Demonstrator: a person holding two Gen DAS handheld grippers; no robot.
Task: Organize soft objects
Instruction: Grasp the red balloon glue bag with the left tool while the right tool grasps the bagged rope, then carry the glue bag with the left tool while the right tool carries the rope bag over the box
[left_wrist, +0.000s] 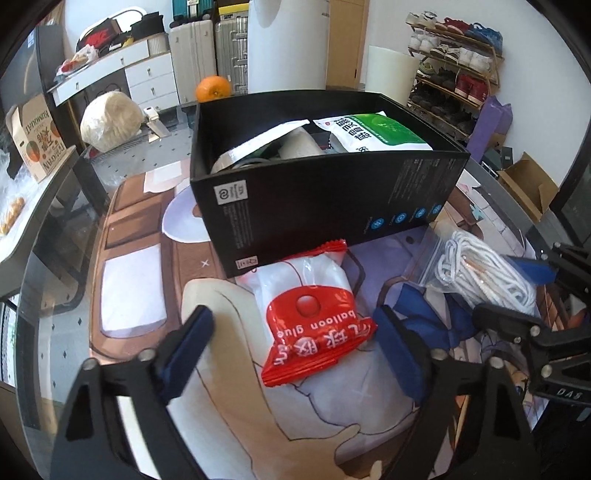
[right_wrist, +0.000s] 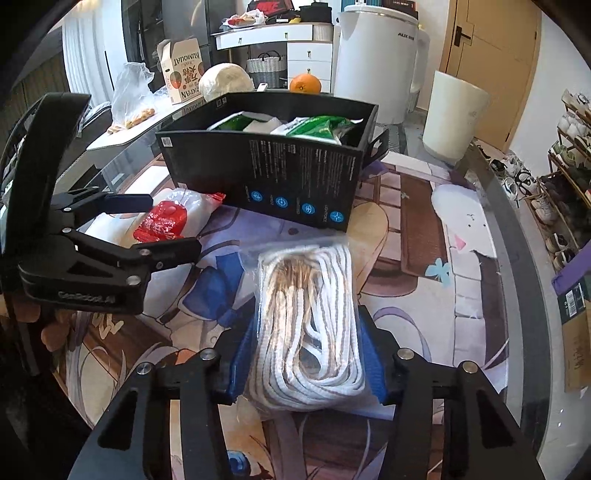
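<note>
2 grippers work beside an open black box (left_wrist: 321, 206) on the worktop (right_wrist: 413, 229).
The box holds green-and-white packs (left_wrist: 373, 133), a white strip and a pale roll. In front of it lie a red-and-white balloon-glue packet (left_wrist: 314, 314) and a clear bag of coiled white rope (right_wrist: 314, 321). The left gripper (left_wrist: 295, 339) straddles the packet, fingers wide and not touching it. The right gripper (right_wrist: 306, 354) has its blue fingers pressed on the rope bag's sides.
</note>
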